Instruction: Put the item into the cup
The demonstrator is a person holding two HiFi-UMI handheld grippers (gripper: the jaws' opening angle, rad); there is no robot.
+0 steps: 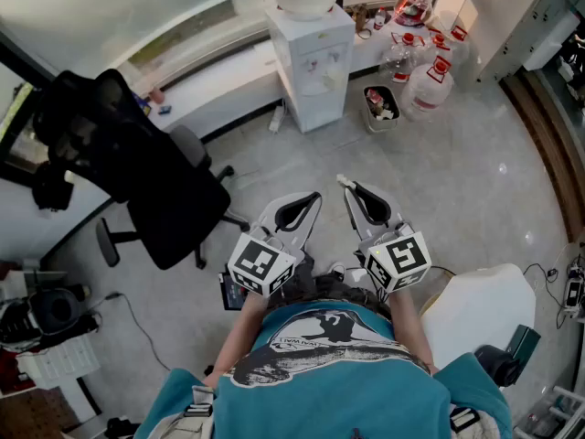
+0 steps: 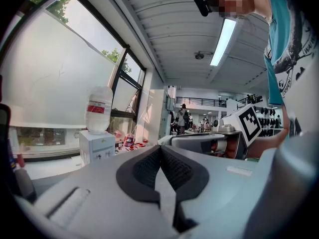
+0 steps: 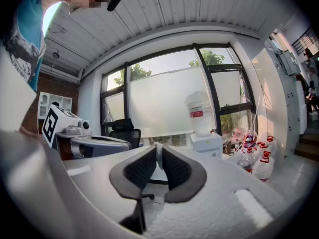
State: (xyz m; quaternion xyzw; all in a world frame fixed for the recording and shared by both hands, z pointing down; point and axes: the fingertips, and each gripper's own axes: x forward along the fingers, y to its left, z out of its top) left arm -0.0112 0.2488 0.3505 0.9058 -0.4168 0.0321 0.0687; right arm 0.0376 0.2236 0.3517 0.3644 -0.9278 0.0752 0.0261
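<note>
We can't tell where the cup or the item is, no view shows either. The left gripper (image 2: 160, 151) has its jaws closed, black pads meeting at the tips, nothing held between them. Same for the right gripper (image 3: 158, 147): jaws together at the tips, nothing in them. In the head view both grippers sit side by side at frame centre, just in front of the person's teal shirt (image 1: 329, 373), tips pointing toward the top of the frame and angled slightly toward each other. The left marker cube (image 1: 263, 265) and the right marker cube (image 1: 399, 262) face the camera. Under them is grey tiled floor (image 1: 457, 190). A black office chair (image 1: 155, 186) sits left of centre, near the left gripper. A white water dispenser (image 1: 311, 58) with a bottle on top stands at top centre against the window ledge. A small bin (image 1: 381, 108) is just right of it, and a cluster of red-capped water bottles (image 1: 430, 80) is further right. A white seat (image 1: 480, 309) is at lower right, beside the person's right arm. Each gripper view shows the other gripper off to its side.
</note>
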